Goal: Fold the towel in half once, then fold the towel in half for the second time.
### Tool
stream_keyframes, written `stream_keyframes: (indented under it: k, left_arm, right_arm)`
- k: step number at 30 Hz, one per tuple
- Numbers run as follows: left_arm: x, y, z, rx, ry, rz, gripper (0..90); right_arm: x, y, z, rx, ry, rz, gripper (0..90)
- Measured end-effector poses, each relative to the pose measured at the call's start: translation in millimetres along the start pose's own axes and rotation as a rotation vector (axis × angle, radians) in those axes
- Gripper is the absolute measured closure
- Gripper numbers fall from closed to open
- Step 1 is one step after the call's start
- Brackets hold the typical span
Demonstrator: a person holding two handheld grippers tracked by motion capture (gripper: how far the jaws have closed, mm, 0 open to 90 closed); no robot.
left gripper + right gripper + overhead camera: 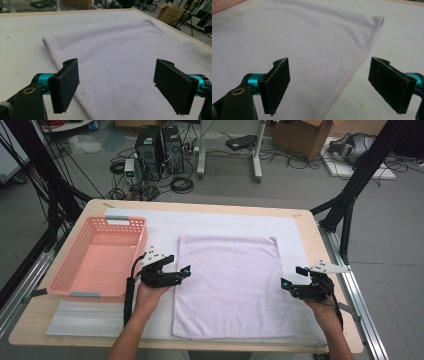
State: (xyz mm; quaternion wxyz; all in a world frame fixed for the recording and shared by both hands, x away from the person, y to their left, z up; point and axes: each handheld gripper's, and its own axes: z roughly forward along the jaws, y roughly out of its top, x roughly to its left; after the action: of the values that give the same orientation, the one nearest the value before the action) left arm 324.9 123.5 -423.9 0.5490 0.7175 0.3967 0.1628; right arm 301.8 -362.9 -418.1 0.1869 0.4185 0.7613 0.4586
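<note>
The pale lilac towel (227,285) lies flat on the white mat (295,227) in the middle of the tabletop (320,245), with the empty pink basket (75,270) to its left. The left gripper (186,270) is released at the towel's left edge, and the right gripper (286,282) is also released at the right edge; nothing is between the jaws. To fold well, I think each gripper should go down low on the stitched hem (352,72), pinch only the top layer, then both lift together at equal height so the cloth does not wrinkle.
</note>
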Motion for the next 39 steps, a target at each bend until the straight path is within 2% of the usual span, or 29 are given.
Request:
stream_keyframes:
  k: [4,8,13,16,21,23,26,27,31,32,33,37,39]
  left_arm:
    - [0.3,-0.3,-2.8,-0.009,-0.009,-0.008,21.4]
    - [2.0,0.9,-3.9,-0.010,0.005,-0.014,21.4]
    - [2.7,3.7,-2.4,-0.010,0.000,-0.034,21.4]
    - [3.7,8.9,-0.4,-0.023,0.006,-0.043,21.2]
    - [8.2,21.8,8.2,-0.003,0.021,-0.048,21.2]
    - [12.9,25.5,14.5,0.016,0.034,-0.053,21.3]
    - [23.7,27.3,24.2,0.031,0.036,-0.092,21.7]
    - [27.4,27.3,28.0,0.048,0.030,-0.105,22.0]
    - [38.6,25.3,44.8,0.109,0.048,-0.115,22.6]
    - [41.2,25.7,48.8,0.121,0.058,-0.111,22.6]
    - [43.2,25.0,52.1,0.110,0.068,-0.122,22.6]
    - [51.7,23.3,66.8,0.147,0.097,-0.139,22.7]
    - [55.5,21.5,73.4,0.178,0.125,-0.150,23.4]
  right_arm:
    - [1.8,-0.1,-0.1,-0.005,-0.006,-0.012,16.5]
    - [3.2,1.8,3.2,0.003,-0.005,-0.016,16.5]
    - [2.7,5.7,3.3,0.002,-0.007,-0.026,16.5]
    - [1.2,8.0,4.8,0.007,-0.007,-0.014,16.5]
    - [-4.6,15.0,12.1,0.038,-0.013,-0.004,16.5]
    - [-7.4,18.9,15.3,0.048,-0.016,0.010,16.5]
    - [-13.2,24.8,22.5,0.065,-0.021,0.017,16.6]
    - [-14.6,26.8,25.4,0.075,-0.022,0.029,16.5]
    - [-23.1,33.8,38.5,0.112,-0.019,0.043,16.6]
    - [-25.2,35.2,41.9,0.121,-0.021,0.050,16.6]
    - [-27.7,36.5,45.8,0.131,-0.024,0.054,16.6]
    - [-37.7,39.1,59.8,0.160,-0.043,0.090,17.6]
    - [-41.9,39.6,64.3,0.160,-0.053,0.110,22.5]
